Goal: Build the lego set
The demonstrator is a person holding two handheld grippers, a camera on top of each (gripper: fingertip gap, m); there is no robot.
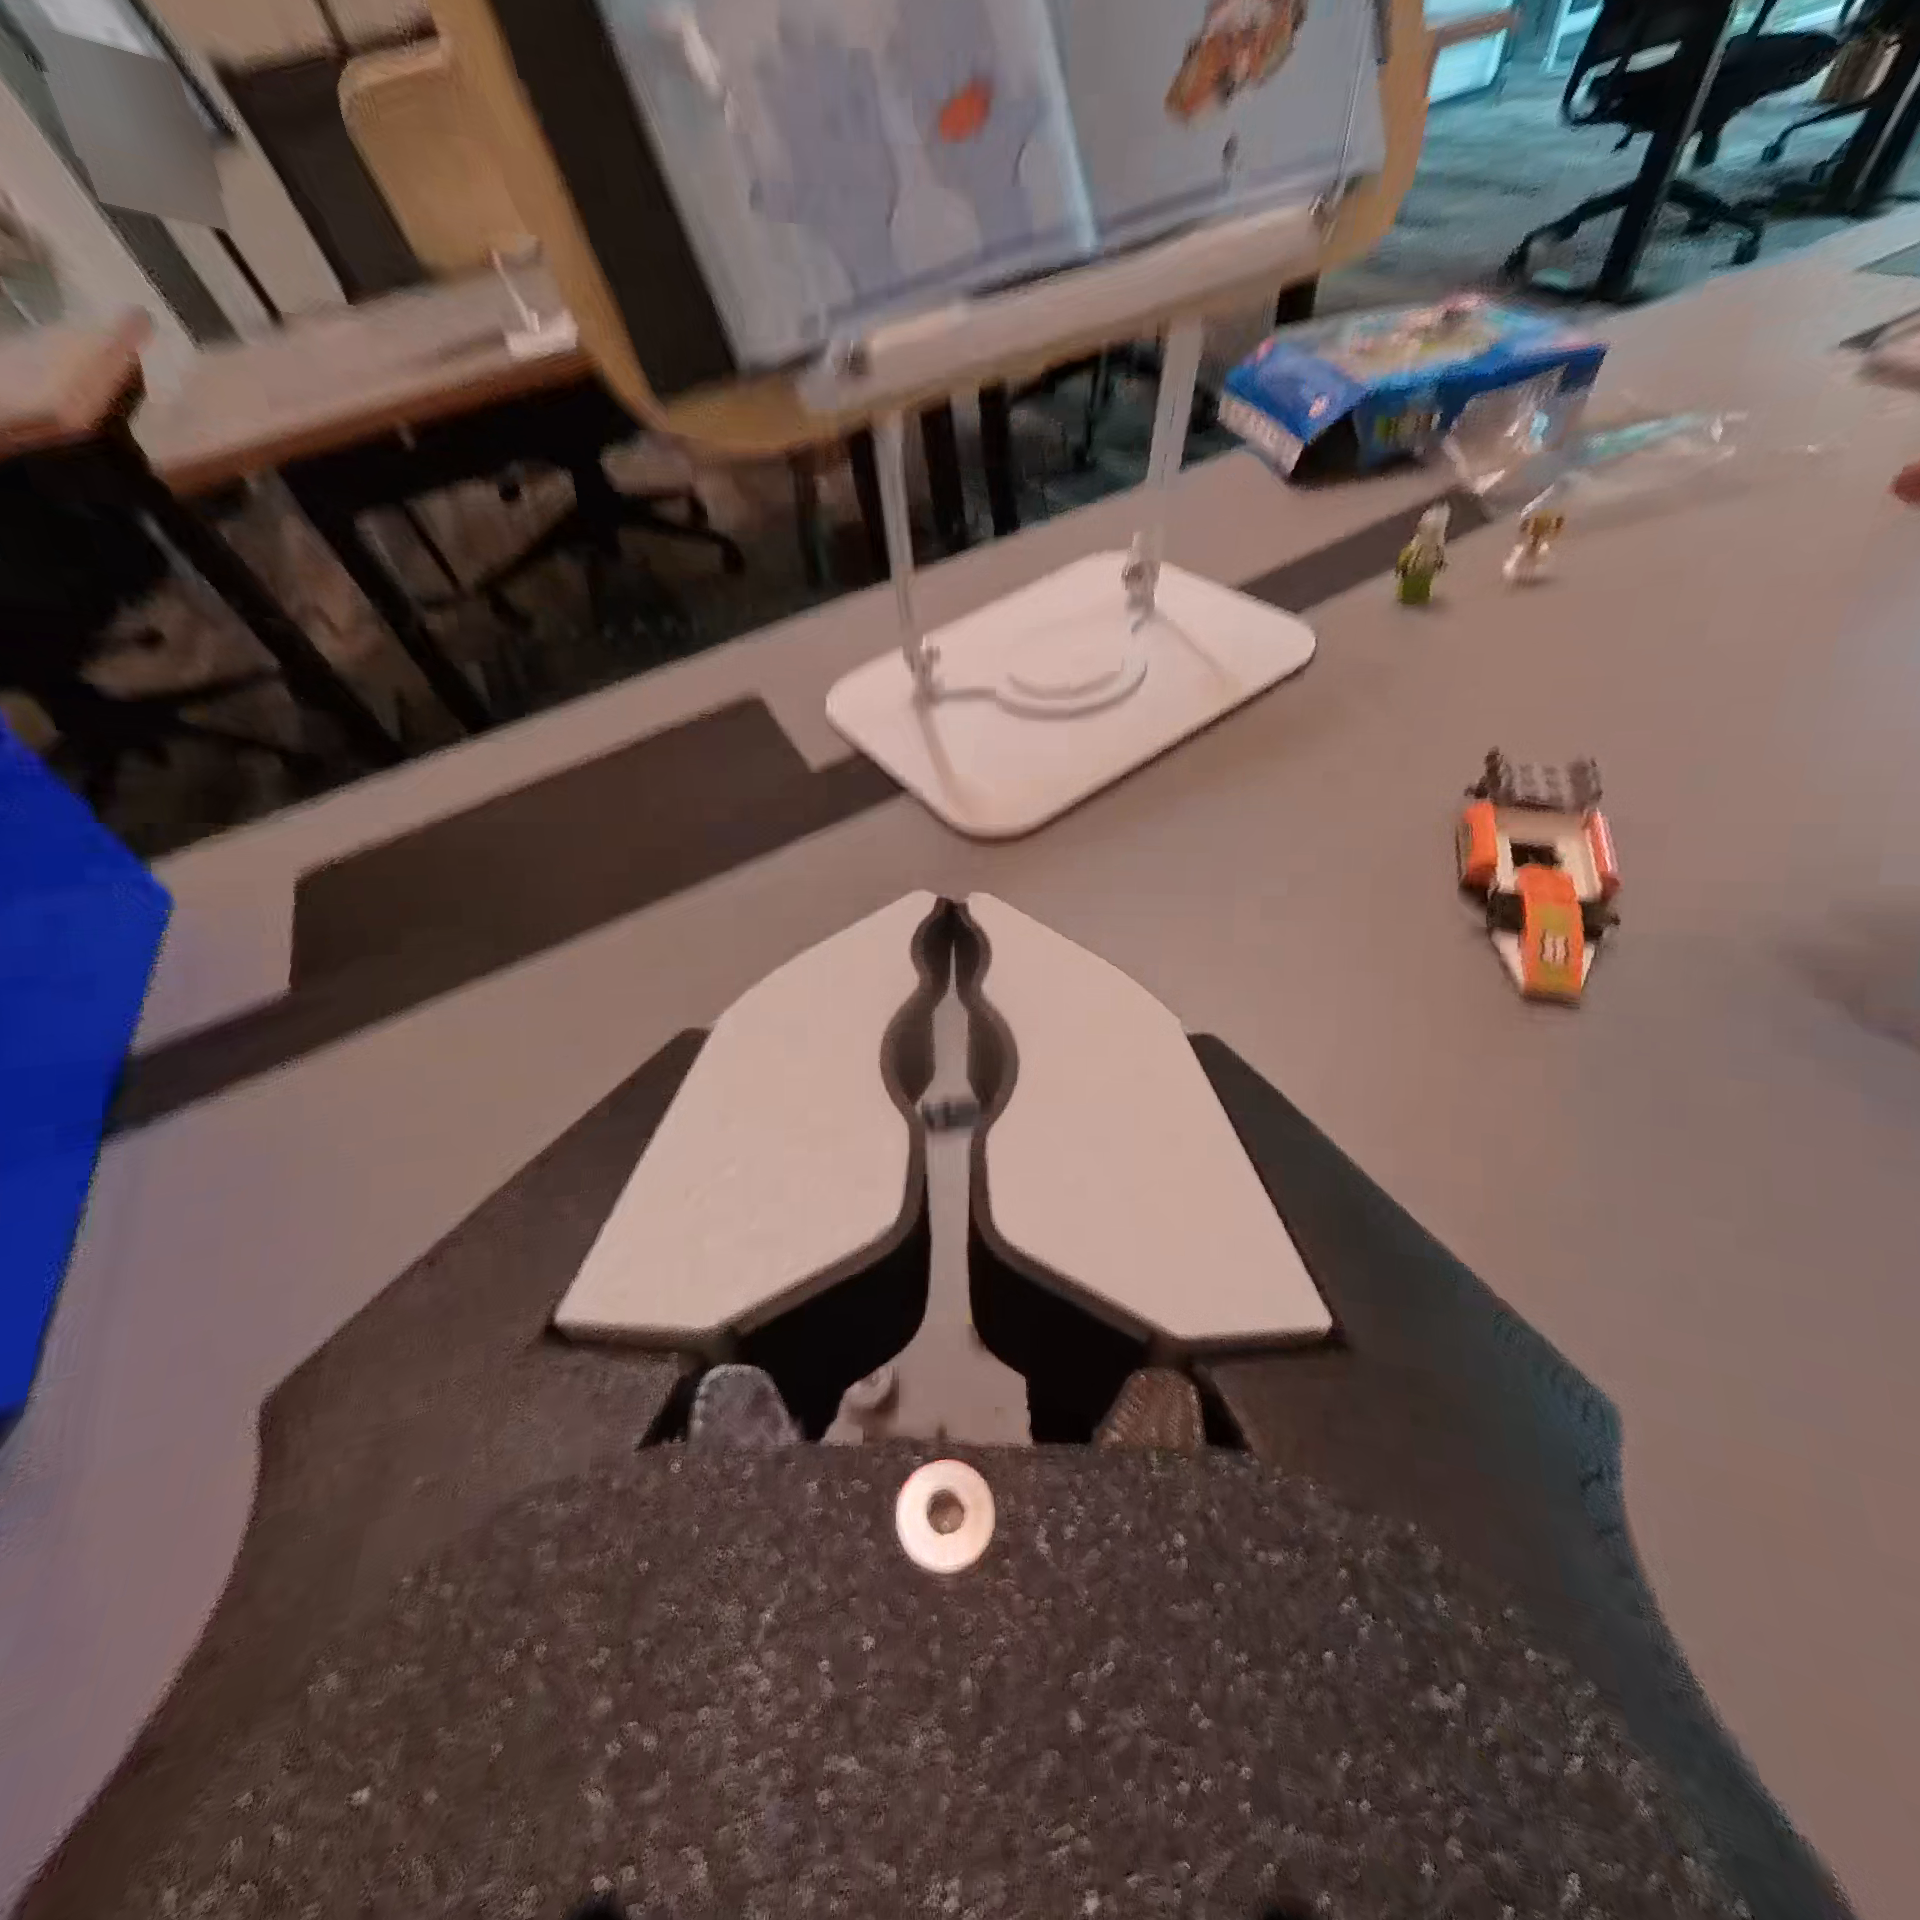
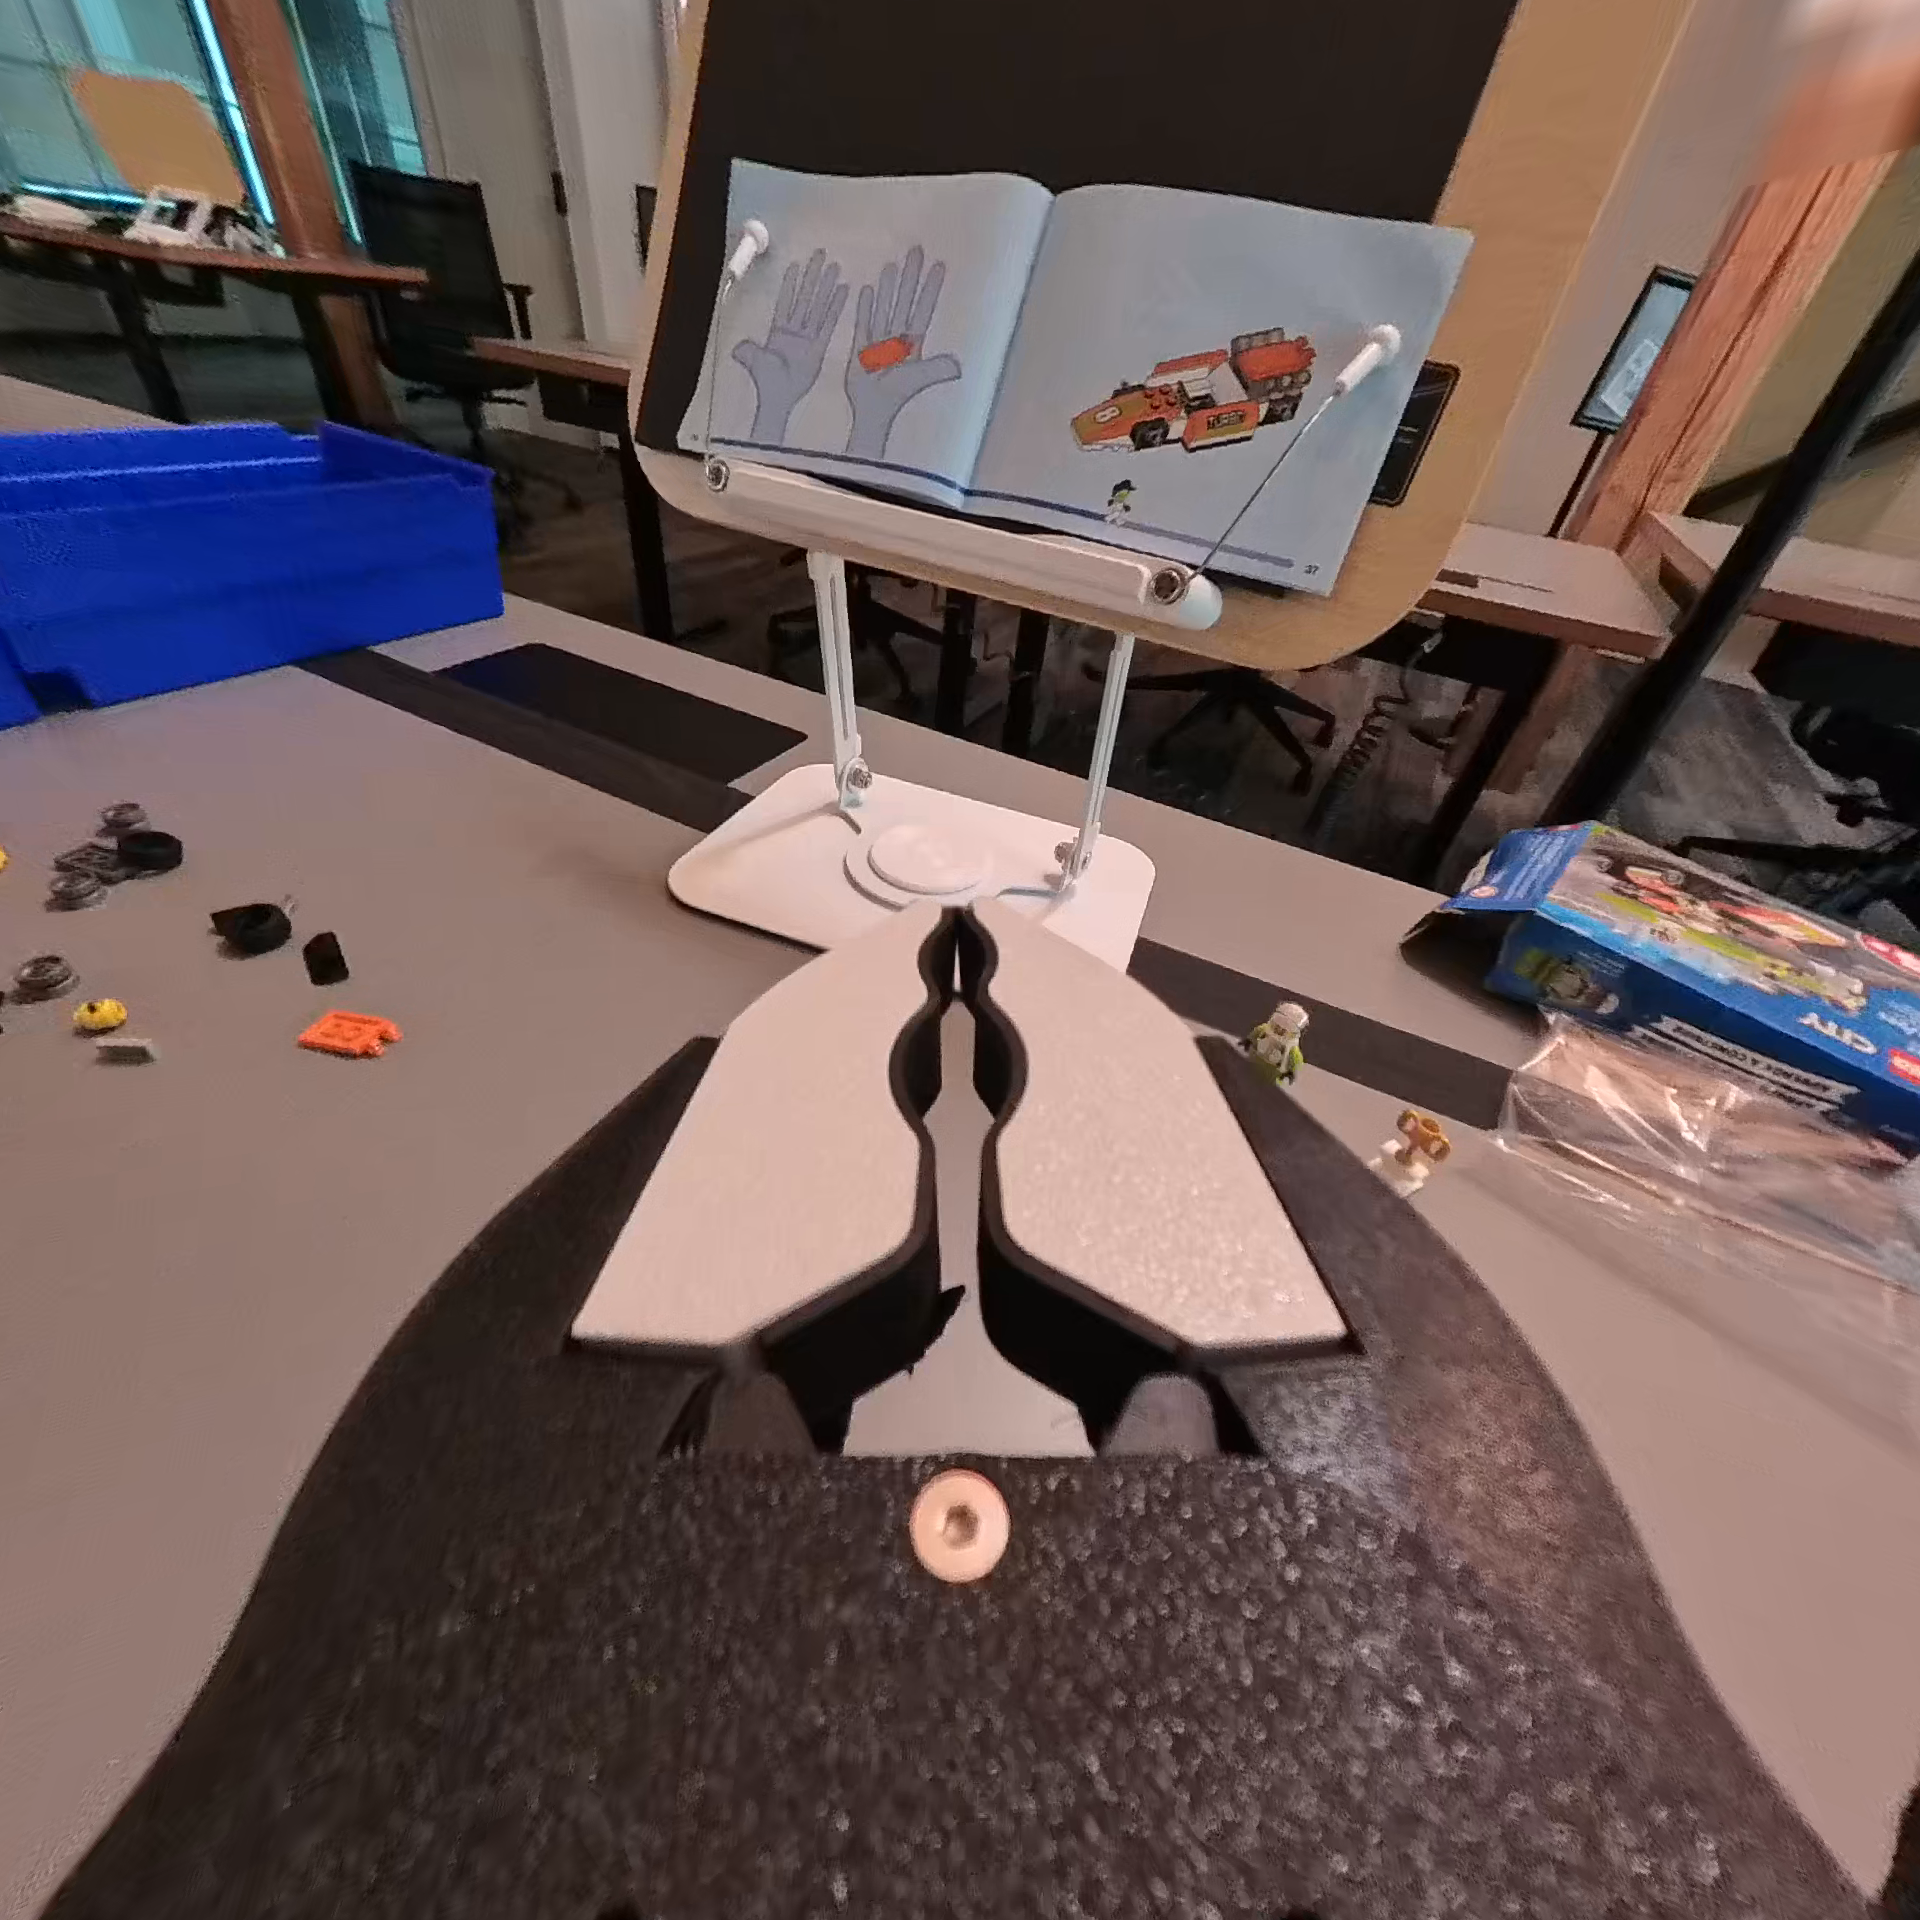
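Left claw: the left gripper [image 1: 951, 914], two pale grey fingers on a black speckled body, has its tips together; a small dark piece [image 1: 948, 1112] sits far back in the slot between the fingers, and I cannot tell whether it is pinched there.
Right claw: the right gripper [image 2: 956, 920] has its fingers drawn nearly together at the tips, nothing between them, hanging above the grey table top [image 2: 416, 1195].
Task's thing: the half-built orange, white and black brick car [image 1: 1536, 875] lies on the table to the right of the left gripper, well apart from it; it has no wheels that I can see.
Loose parts: in the right wrist view, black tyres and wheel hubs [image 2: 114, 852], a flat orange plate [image 2: 348, 1032], a small yellow piece [image 2: 101, 1014] and a small grey piece [image 2: 125, 1051] are scattered at the left.
Step in hand: likely a pause to consult the open light-blue instruction booklet [image 2: 1039, 364] on its white and wooden stand [image 2: 914, 862]; both grippers point that way.
Next move: probably picking a part from the scatter, which calls for parting the fingers and coming down over one small piece without nudging its neighbours.
Containers: the stacked blue plastic bins [image 2: 229, 540] at the far left show no contents from here; the torn-open blue cardboard box [image 2: 1683, 945] lies on its side, inside hidden; the clear plastic bag [image 2: 1704, 1153] beside it looks emptied.
Standing by: a green-and-white minifigure [image 2: 1276, 1029] and a small gold-topped white piece [image 2: 1411, 1135] near the box.
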